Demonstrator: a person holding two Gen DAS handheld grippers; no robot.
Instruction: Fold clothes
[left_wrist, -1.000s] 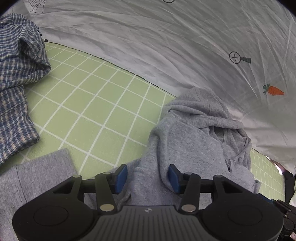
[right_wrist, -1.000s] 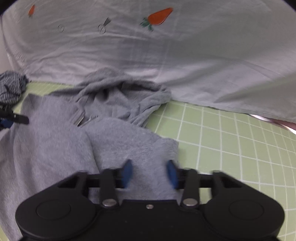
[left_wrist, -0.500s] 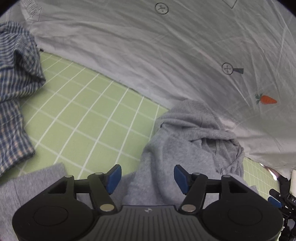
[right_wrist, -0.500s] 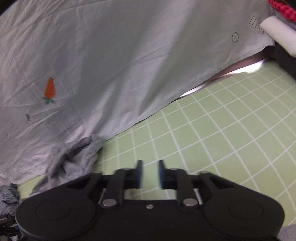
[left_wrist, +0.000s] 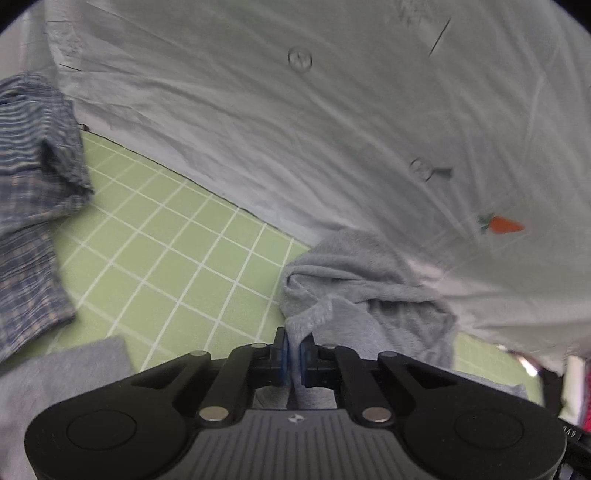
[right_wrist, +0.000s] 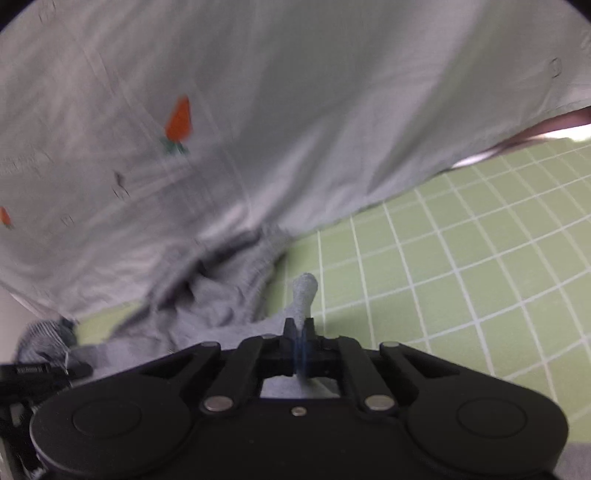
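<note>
A grey hoodie (left_wrist: 369, 288) lies crumpled on the green grid mat (left_wrist: 166, 251), its hood against the white sheet. My left gripper (left_wrist: 293, 354) is shut on a fold of the hoodie's grey fabric at its left side. In the right wrist view the hoodie (right_wrist: 221, 295) is blurred. My right gripper (right_wrist: 301, 347) is shut on a pinch of the same grey fabric, and a tuft of it sticks up between the fingers.
A blue plaid shirt (left_wrist: 33, 177) lies bunched at the left on the mat. Another grey fabric piece (left_wrist: 55, 376) lies at the lower left. A white sheet with carrot prints (left_wrist: 500, 224) rises behind the mat (right_wrist: 461, 258).
Both grippers were open over the hoodie and have closed on its fabric. The right gripper swung right and back. The left view tilted upward slightly.
</note>
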